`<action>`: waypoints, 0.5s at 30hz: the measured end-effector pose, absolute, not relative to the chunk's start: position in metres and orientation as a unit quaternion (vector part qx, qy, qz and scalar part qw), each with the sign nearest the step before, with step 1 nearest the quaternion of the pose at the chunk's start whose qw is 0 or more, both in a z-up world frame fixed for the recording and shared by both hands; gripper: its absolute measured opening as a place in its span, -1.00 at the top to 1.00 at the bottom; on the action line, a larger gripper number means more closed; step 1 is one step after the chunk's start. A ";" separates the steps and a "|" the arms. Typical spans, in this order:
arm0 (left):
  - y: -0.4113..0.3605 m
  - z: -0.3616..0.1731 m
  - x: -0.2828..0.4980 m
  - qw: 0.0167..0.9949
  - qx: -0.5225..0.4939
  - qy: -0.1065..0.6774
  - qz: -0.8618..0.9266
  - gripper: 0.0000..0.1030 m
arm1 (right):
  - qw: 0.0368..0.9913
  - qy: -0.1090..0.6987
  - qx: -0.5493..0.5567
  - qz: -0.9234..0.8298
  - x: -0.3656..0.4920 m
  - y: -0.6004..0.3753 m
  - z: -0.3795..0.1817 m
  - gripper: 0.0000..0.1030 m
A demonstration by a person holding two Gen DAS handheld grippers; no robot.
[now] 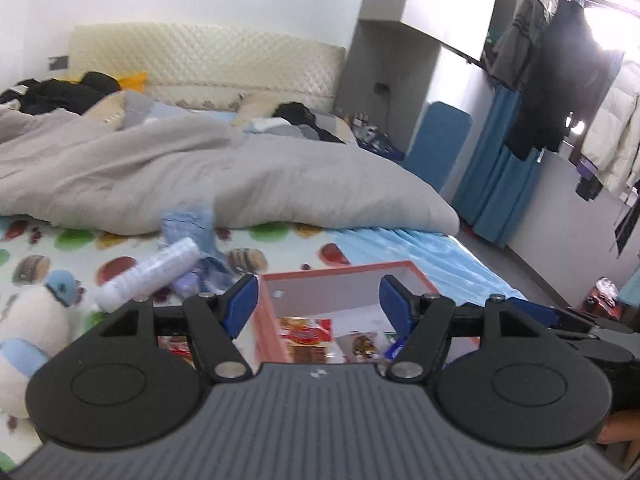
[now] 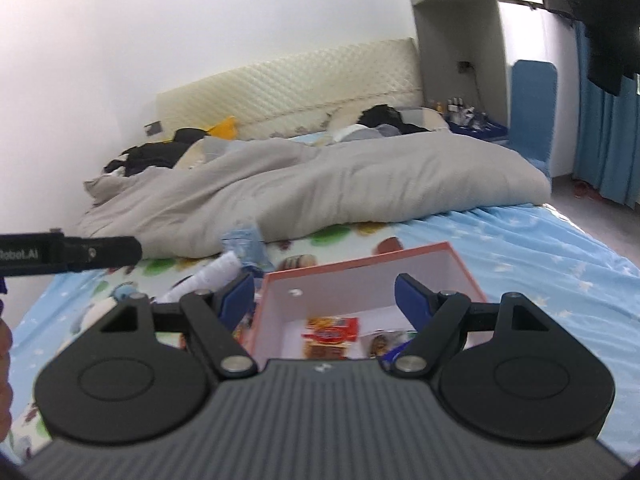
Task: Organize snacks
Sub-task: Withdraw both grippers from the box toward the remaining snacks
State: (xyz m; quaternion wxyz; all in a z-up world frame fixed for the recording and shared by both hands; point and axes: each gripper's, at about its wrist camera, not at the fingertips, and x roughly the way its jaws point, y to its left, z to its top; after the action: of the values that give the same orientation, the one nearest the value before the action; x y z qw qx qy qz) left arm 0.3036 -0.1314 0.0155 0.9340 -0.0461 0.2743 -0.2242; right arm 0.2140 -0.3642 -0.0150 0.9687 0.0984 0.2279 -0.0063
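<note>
A pink box with a white inside [image 1: 348,269] [image 2: 360,258] lies open on the bed. In it are a red and orange snack packet [image 1: 306,334] [image 2: 330,330], a brown-printed packet [image 1: 362,344] and a blue packet [image 1: 394,350]. My left gripper [image 1: 318,300] hangs above the box's near left wall, open, with nothing between its blue pads. My right gripper [image 2: 326,300] hovers over the same box, also open and empty. Left of the box lie a white tube-shaped pack [image 1: 148,274] [image 2: 216,274] and a crumpled blue bag [image 1: 192,224] [image 2: 244,244].
A rumpled grey duvet [image 1: 200,172] [image 2: 340,184] covers the bed behind the box. A white and blue plush toy [image 1: 28,328] lies at the near left. The left tool's black bar [image 2: 72,254] juts in from the left. Blue curtains [image 1: 496,184] and hanging clothes stand to the right.
</note>
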 end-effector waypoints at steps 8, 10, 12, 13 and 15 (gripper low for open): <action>-0.068 0.001 0.275 0.945 -0.051 0.264 -0.184 -0.40 | 0.968 0.230 0.093 0.030 0.205 -0.313 -0.027 -0.53; -0.055 -0.004 0.267 0.948 -0.052 0.261 -0.176 -0.40 | 0.969 0.227 0.087 0.037 0.201 -0.299 -0.030 -0.53; -0.042 -0.010 0.261 0.948 -0.056 0.262 -0.171 -0.40 | 0.971 0.222 0.079 0.043 0.196 -0.286 -0.033 -0.53; -0.035 -0.013 0.259 0.949 -0.057 0.262 -0.167 -0.40 | 0.971 0.222 0.076 0.045 0.194 -0.280 -0.035 -0.53; -0.024 -0.021 0.254 0.950 -0.059 0.262 -0.160 -0.40 | 0.972 0.220 0.075 0.042 0.188 -0.268 -0.039 -0.53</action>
State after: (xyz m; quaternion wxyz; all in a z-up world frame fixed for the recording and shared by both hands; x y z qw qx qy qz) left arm 0.2543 -0.0240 -0.0210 0.9501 -0.0585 0.2616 -0.1598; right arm 0.1884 -0.2679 -0.0392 0.9717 0.0752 0.2200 0.0418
